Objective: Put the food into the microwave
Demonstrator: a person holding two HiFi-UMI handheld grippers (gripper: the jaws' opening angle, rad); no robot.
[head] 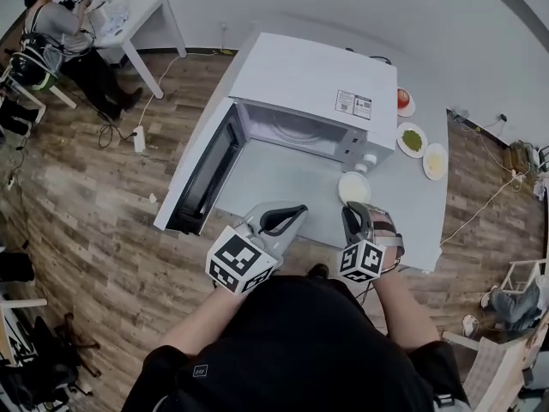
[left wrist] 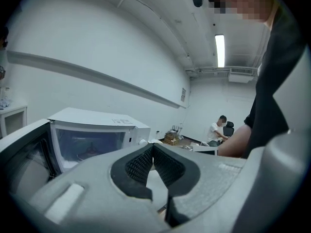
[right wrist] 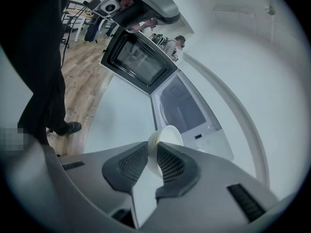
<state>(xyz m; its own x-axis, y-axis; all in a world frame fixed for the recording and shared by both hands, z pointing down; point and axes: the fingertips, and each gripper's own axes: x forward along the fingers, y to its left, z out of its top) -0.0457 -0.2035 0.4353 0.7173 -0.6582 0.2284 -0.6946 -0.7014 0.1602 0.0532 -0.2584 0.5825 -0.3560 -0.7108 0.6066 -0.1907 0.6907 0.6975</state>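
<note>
A white microwave (head: 309,80) stands on the white table (head: 416,221), its door (head: 202,174) swung wide open to the left and its cavity (head: 296,131) empty. My right gripper (head: 356,217) is shut on the rim of a white plate (head: 353,187), held above the table in front of the control panel. In the right gripper view the plate (right wrist: 165,136) stands edge-on between the pads, with the cavity (right wrist: 182,106) beyond it. What lies on the plate is hidden. My left gripper (head: 287,217) hovers in front of the open cavity, shut and holding nothing; its tips (left wrist: 153,149) meet.
Right of the microwave lie three small plates: red food (head: 403,99), green food (head: 413,140), yellow food (head: 435,161). The open door overhangs the wooden floor. A person (head: 60,24) sits at a desk at the far left. Chairs stand at the right.
</note>
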